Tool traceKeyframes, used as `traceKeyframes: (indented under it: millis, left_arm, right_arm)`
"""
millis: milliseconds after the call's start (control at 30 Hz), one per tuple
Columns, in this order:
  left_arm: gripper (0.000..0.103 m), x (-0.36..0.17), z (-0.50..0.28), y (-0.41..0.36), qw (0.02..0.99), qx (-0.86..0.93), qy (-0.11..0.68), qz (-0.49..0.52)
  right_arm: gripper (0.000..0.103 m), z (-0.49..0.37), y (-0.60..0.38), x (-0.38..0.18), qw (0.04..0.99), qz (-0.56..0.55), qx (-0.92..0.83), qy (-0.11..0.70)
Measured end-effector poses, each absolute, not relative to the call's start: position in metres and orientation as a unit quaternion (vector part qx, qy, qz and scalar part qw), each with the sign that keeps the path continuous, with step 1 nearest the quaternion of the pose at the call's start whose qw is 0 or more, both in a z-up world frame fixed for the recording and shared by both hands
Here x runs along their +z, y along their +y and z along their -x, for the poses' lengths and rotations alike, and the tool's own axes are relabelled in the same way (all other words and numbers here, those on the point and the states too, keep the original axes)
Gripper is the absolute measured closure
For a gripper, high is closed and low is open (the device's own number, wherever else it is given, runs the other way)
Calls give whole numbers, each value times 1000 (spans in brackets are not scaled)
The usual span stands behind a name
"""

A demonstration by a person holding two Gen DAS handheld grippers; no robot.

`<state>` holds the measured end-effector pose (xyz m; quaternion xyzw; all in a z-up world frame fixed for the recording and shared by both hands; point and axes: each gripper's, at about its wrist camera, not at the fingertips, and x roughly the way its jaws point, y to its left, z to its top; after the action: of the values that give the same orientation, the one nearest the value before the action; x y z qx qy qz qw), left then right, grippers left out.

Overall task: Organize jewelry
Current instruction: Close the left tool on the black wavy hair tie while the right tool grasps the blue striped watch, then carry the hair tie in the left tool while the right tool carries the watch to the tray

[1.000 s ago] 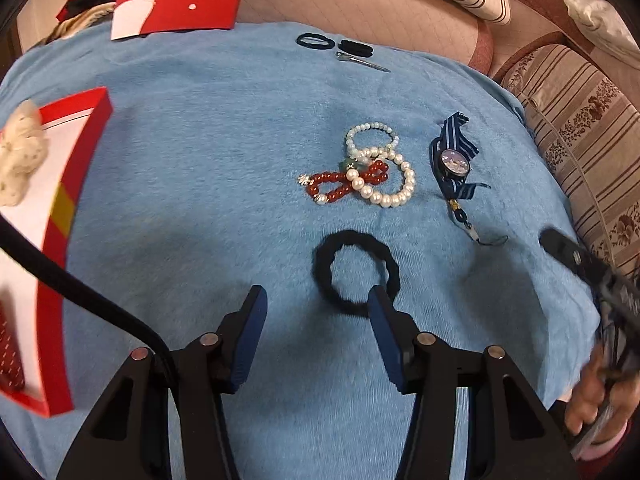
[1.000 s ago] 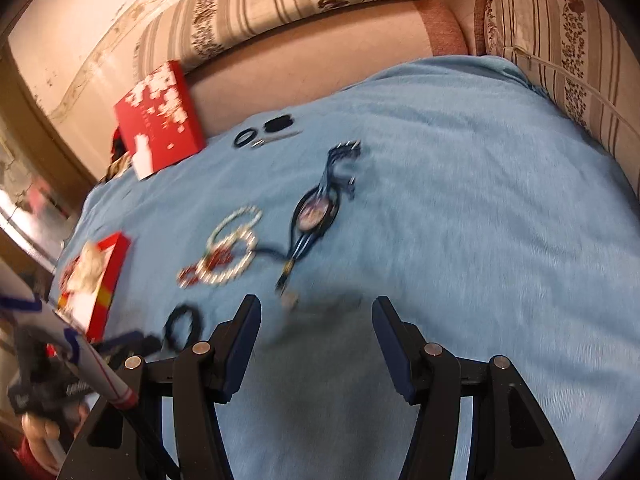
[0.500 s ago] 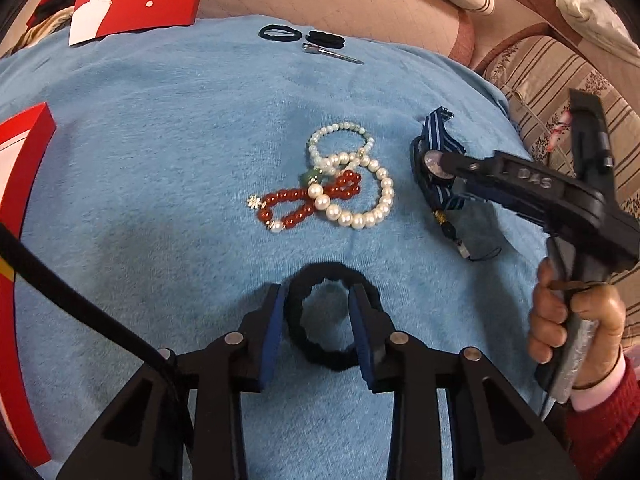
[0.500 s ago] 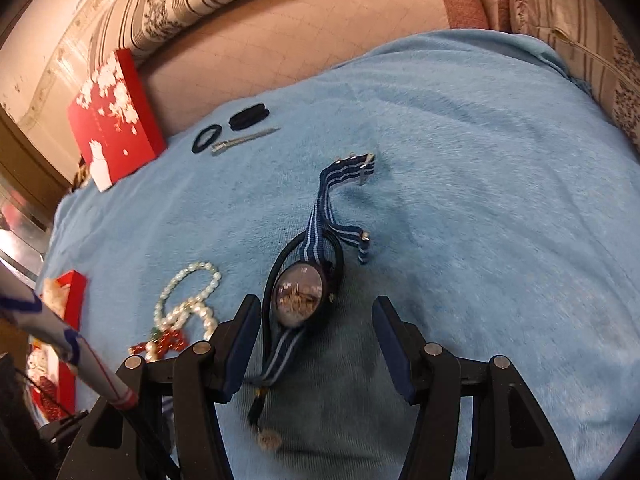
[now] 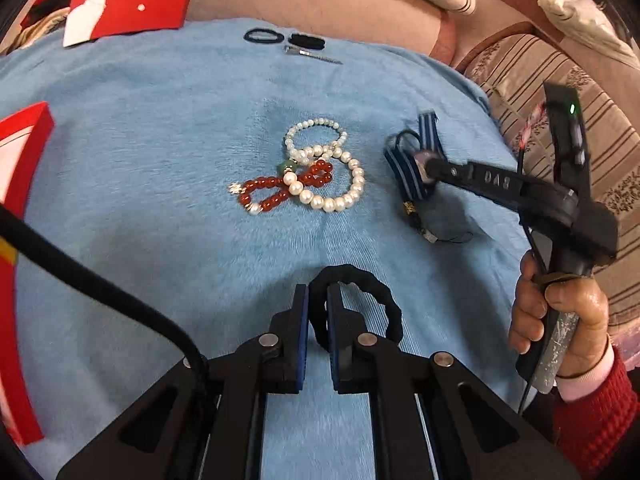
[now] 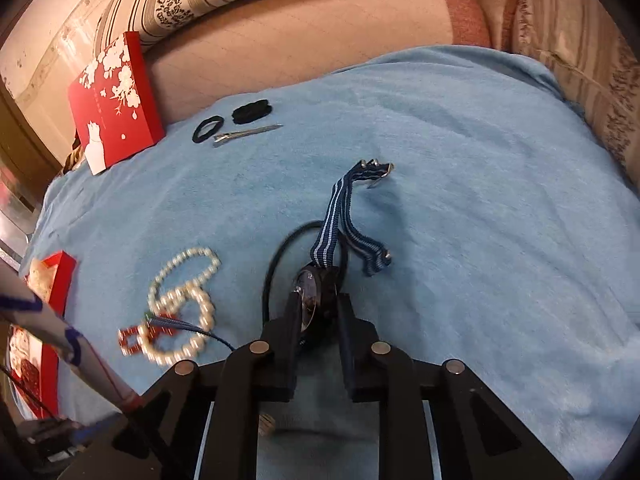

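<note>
Both tools have just been closing since a second ago. The left tool point(image 5: 317, 312), low in the centre of its view, went from standing open short of the black scrunchie point(image 5: 360, 300) to pinching one side of its ring between nearly shut pads. The right tool point(image 6: 318, 316), which came down over the watch point(image 6: 310, 292), now clamps its face edgewise, the blue striped strap point(image 6: 334, 216) trailing toward the upper middle. Everything lies on a blue blanket point(image 5: 160, 140). The pearl bracelets point(image 5: 332, 176) and red bead bracelet point(image 5: 276, 190) sit tangled mid-frame, untouched. A red box point(image 5: 28, 184) shows at the left edge, and hair ties point(image 5: 262, 36) lie at the top.
</note>
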<state>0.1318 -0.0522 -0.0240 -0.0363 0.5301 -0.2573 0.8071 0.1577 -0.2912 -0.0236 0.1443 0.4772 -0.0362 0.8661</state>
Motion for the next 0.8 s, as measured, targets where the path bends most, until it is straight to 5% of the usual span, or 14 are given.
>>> traceKeyframes:
  millis: [367,500,800]
  left_arm:
    - [95,-21,-106,-19,806,-243,535,71]
    - [95,-29,-106,-19,803,-241,540,78]
    - [94,-44,-112,-28,795,-245,549,78]
  right_arm:
    - [85,-79,-335,-16,863,-184,-52,467]
    - [47,-75,-343,-18,863,-207,-53,458]
    - [45,-100,-343,-35,856,-229,-80,456]
